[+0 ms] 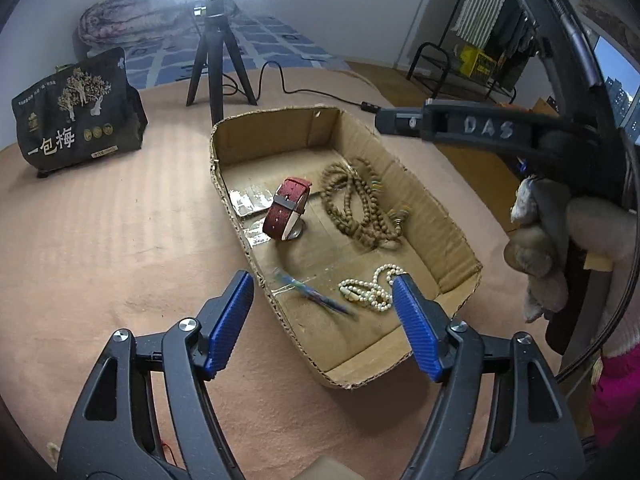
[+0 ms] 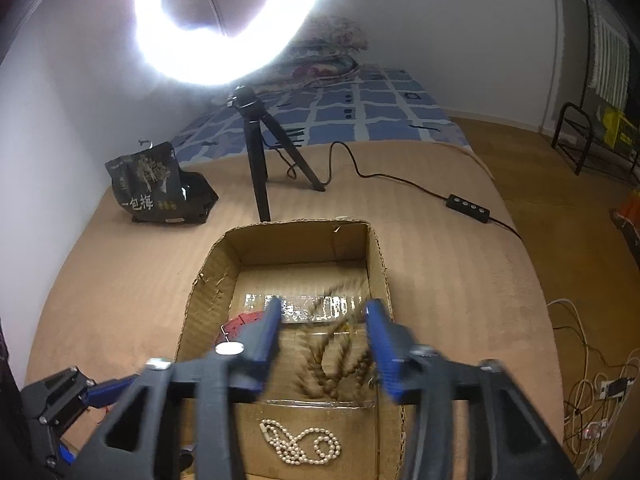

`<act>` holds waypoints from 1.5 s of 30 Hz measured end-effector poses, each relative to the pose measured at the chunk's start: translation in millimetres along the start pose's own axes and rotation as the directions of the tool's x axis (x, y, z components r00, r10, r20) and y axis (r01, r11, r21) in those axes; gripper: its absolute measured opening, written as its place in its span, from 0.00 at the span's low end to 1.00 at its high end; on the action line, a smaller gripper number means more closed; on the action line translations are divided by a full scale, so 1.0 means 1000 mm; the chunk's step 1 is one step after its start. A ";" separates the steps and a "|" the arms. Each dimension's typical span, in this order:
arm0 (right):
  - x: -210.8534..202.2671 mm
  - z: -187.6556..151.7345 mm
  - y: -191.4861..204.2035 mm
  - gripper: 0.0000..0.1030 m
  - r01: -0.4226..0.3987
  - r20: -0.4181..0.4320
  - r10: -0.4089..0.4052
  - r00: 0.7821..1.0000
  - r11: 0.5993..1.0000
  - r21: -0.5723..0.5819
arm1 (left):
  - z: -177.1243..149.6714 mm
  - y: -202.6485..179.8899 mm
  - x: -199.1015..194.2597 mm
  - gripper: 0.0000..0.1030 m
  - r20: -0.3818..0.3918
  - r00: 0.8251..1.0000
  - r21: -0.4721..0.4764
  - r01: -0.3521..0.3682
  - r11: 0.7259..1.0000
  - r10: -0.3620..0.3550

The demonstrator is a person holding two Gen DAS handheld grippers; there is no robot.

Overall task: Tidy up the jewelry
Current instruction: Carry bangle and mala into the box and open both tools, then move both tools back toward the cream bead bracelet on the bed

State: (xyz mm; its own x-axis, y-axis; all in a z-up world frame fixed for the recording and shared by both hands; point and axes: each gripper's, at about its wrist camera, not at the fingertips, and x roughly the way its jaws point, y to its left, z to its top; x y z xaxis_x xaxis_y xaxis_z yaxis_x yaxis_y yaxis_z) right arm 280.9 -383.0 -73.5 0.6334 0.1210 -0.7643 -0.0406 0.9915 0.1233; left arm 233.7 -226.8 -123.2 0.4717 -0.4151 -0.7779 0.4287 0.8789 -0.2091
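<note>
From the left wrist camera, a tan carpeted surface (image 1: pixel 120 240) carries a shallow open brown cardboard box (image 1: pixel 448 216), a black printed snack bag (image 1: pixel 80 120) off to the left and a black tripod (image 1: pixel 218 64) behind the box, with a blue checked bedspread (image 1: pixel 272 40) and a white wall farther back. Inside the box lie a red-strapped wristwatch (image 1: pixel 288 208), a coiled brown wooden bead necklace (image 1: pixel 360 204), a white pearl strand (image 1: pixel 372 288) near the front and a blurred blue slender item (image 1: pixel 320 294) beside it. The left gripper (image 1: pixel 323 312) hovers over the box's near end, its blue pads spread wide with nothing between them. At right, a gloved hand grasps the right gripper's black handle (image 1: pixel 480 128) above the box. From the right wrist camera, a glaring white ring light (image 2: pixel 228 20) tops the tripod, and its cable runs across the carpet to a black inline switch (image 2: pixel 468 202). The right gripper (image 2: pixel 323 316) hangs above the bead necklace, fingers apart and empty, pearls lying below it.
</note>
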 end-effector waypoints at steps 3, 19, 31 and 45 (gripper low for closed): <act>-0.002 0.000 -0.002 0.75 0.014 0.010 -0.014 1.000 1.000 0.013 | -0.001 -0.001 0.001 0.72 -0.003 1.000 0.007 -0.005 1.000 0.005; -0.001 0.000 -0.004 0.75 0.019 -0.007 -0.019 1.000 1.000 0.024 | 0.000 0.001 0.002 0.72 0.003 1.000 0.009 -0.010 1.000 0.010; -0.003 0.001 -0.002 0.75 0.027 0.000 -0.027 1.000 0.999 0.029 | 0.001 0.004 -0.011 0.72 0.032 0.999 0.018 -0.023 1.000 0.022; -0.037 0.001 0.023 0.80 0.038 0.062 -0.039 0.997 0.999 0.023 | -0.018 0.023 -0.064 0.72 0.100 0.992 0.033 -0.074 0.997 0.071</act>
State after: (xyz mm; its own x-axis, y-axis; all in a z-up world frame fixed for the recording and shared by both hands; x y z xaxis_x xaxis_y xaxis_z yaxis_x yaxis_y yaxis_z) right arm 256.8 -364.3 -41.5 0.6809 0.0788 -0.7282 0.0010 0.9941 0.1085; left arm 199.8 -175.4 -89.0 0.5756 -0.3736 -0.7274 0.4179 0.8990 -0.1310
